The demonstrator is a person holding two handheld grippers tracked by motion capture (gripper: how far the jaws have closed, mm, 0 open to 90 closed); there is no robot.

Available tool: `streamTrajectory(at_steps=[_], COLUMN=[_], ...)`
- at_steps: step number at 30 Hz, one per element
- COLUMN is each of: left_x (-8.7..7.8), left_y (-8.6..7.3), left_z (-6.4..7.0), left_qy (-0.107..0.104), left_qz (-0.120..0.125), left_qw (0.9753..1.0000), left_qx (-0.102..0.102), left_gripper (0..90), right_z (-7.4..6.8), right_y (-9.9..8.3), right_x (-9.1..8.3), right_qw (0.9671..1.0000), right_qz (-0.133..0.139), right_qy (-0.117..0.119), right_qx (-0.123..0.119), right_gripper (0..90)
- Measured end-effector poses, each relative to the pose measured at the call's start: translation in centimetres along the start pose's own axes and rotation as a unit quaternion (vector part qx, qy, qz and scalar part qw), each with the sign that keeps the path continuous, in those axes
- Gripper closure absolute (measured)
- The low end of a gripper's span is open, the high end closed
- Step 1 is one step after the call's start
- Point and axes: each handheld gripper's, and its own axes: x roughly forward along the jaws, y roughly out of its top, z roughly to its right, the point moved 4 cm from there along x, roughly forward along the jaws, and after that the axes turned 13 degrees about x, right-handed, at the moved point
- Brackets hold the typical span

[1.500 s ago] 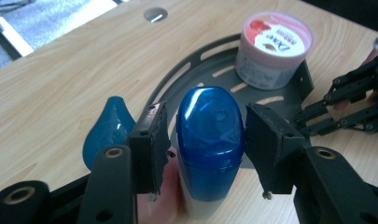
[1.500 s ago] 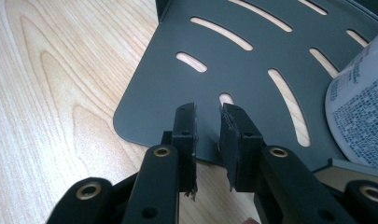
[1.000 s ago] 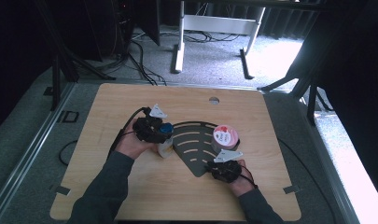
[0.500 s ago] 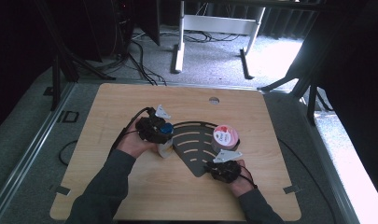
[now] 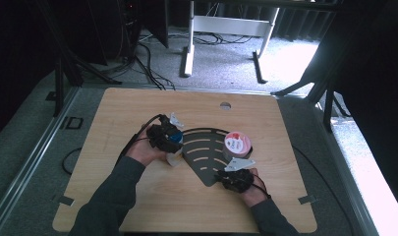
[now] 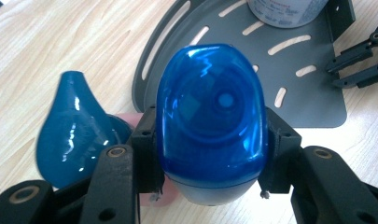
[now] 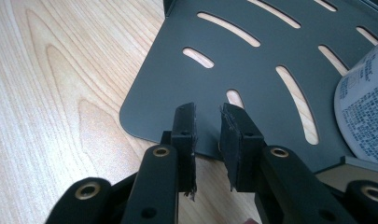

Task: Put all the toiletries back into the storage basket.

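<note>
My left gripper (image 6: 212,128) is shut on a glossy blue domed piece (image 6: 210,107), one jaw on each side. A second blue, teardrop-shaped piece (image 6: 74,133) sits just left of it, over something pink. From above, the left gripper (image 5: 166,133) hangs at the left edge of a dark grey fan-shaped slotted plate (image 5: 206,152), with a pale rounded body (image 5: 175,158) below it. My right gripper (image 7: 207,121) stands open by a narrow gap with nothing between its jaws, over the plate's (image 7: 252,70) near corner. In the high view the right gripper (image 5: 230,178) is at the plate's tip.
A round canister with a red and white lid (image 5: 237,143) stands on the plate's right side; its printed wall (image 7: 364,112) is close on the right gripper's right. The wooden table (image 5: 137,206) has a small hole (image 5: 225,105) near its far edge. Cables lie on the floor beyond.
</note>
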Motion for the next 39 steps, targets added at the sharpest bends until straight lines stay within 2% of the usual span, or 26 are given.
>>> streamTrajectory(at_steps=[11,19,29,34,37,39], left_x=[-0.4,-0.2,0.4,0.7,1.1,1.5], left_y=[-0.3,-0.4,0.0,0.3,0.2,0.0], left_z=[0.4,0.2,0.6,0.6,0.4,0.4], left_qy=[-0.01,-0.02,-0.034,-0.041,-0.039,-0.033], left_qz=[-0.015,-0.038,-0.074,-0.084,-0.093,-0.106], left_qw=[0.9998,0.999,0.9959,0.9947,0.994,0.9927], left_qx=[0.01,0.014,0.04,0.043,0.042,0.046], left_gripper=[53.1,53.1,53.8,53.9,53.9,53.6], right_z=[0.0,0.0,0.0,0.0,0.0,0.0], right_y=[0.0,0.0,0.0,0.0,0.0,0.0], right_x=[0.0,0.0,0.0,0.0,0.0,0.0], right_qw=[1.0,1.0,1.0,1.0,1.0,1.0], right_qz=[-0.001,-0.001,-0.001,-0.001,-0.002,-0.002], right_qy=[0.001,0.002,0.003,0.004,0.005,0.005], right_qx=[0.0,0.0,0.001,0.002,0.003,0.003], right_gripper=[75.5,75.3,75.3,75.1,75.1,75.0])
